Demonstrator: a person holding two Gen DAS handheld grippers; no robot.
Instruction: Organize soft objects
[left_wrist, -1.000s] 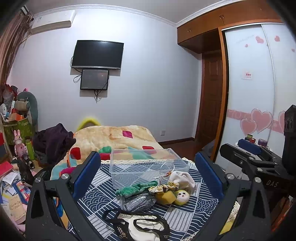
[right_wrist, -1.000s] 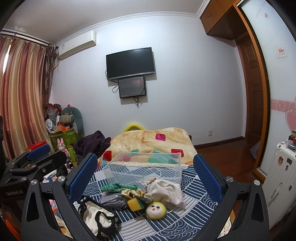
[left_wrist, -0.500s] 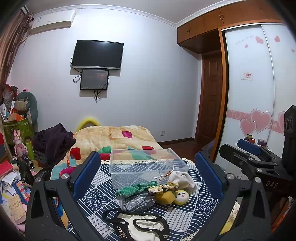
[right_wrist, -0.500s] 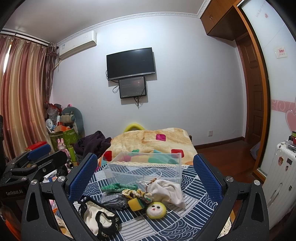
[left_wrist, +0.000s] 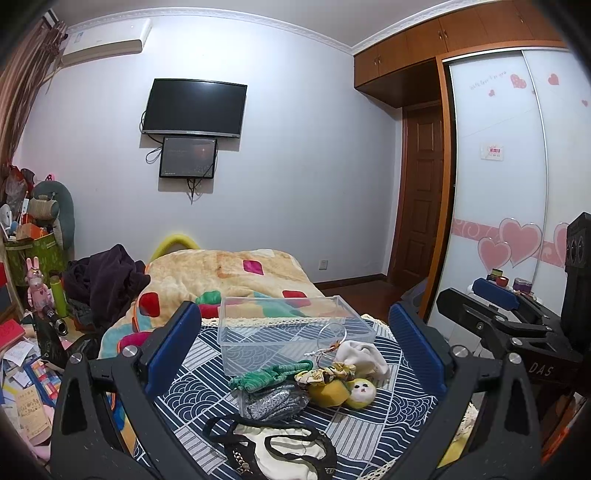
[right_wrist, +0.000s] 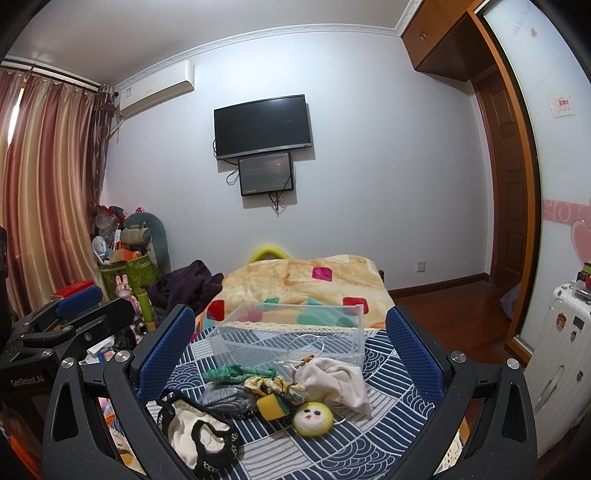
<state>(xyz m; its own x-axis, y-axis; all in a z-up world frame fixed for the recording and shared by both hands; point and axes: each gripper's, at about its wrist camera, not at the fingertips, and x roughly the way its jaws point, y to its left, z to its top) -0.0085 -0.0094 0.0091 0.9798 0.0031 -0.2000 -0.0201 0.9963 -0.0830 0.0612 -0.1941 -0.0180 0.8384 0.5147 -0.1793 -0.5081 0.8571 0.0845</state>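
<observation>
**Soft things heaped before clear bin**

Left gripper (left_wrist: 295, 343) and right gripper (right_wrist: 290, 347): both spread wide, holding nothing. Just in front of clear bin (right_wrist: 284, 334): white pouch (right_wrist: 338, 380), yellow face ball (right_wrist: 313, 419), green cloth (left_wrist: 271, 374). Readable: "DAS", "GenRobot.AI".

A navy patterned cloth-covered counter (right_wrist: 388, 391) is seen; at 12 o'clock a clear plastic bin (right_wrist: 291, 332), soft items (right_wrist: 266, 395) nearer.
</observation>
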